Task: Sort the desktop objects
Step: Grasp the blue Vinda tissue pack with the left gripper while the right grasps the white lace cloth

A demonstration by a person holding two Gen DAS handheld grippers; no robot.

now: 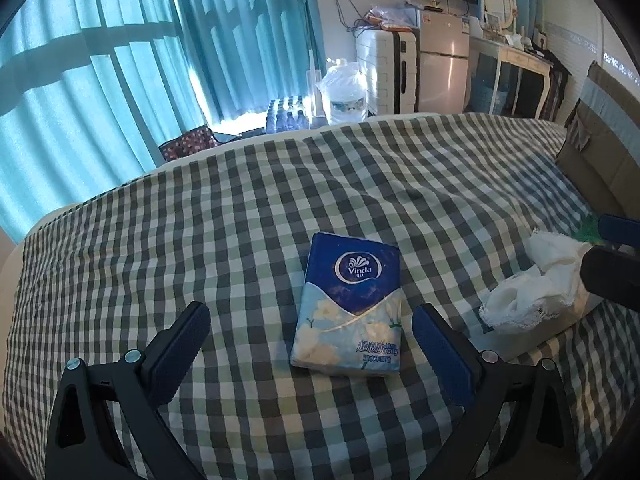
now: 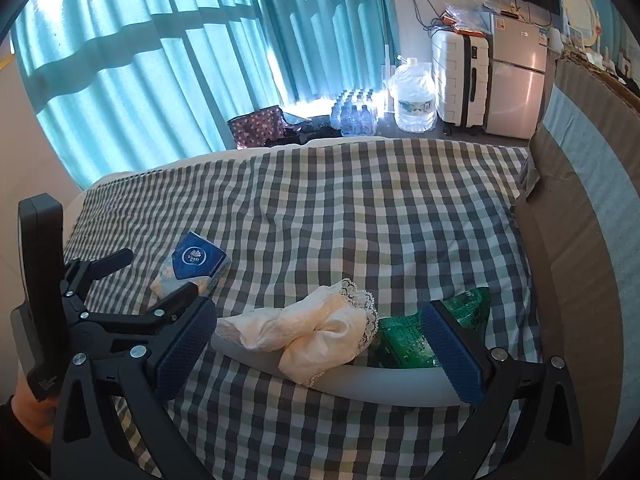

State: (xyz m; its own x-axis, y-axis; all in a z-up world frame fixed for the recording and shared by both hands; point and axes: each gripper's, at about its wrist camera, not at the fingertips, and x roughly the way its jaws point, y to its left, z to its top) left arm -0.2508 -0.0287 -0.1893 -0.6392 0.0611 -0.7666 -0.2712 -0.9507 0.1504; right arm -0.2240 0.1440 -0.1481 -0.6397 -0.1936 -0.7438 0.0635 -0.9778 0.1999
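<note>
One blue soft-plastic tissue pack (image 1: 349,307), lying flat on the checked bedspread (image 1: 224,216) between the spread-apart fingers of the left tool (image 1: 310,344); light, squashy, likely slippery, best pinched across its long sides; right tool (image 2: 320,344) likewise released.

Left hand-held gripper (image 1: 310,342) is spread wide, fingers either side of the tissue pack (image 1: 349,306) — not touching. Right hand-held gripper (image 2: 320,350) is equally wide — holding nothing.
</note>
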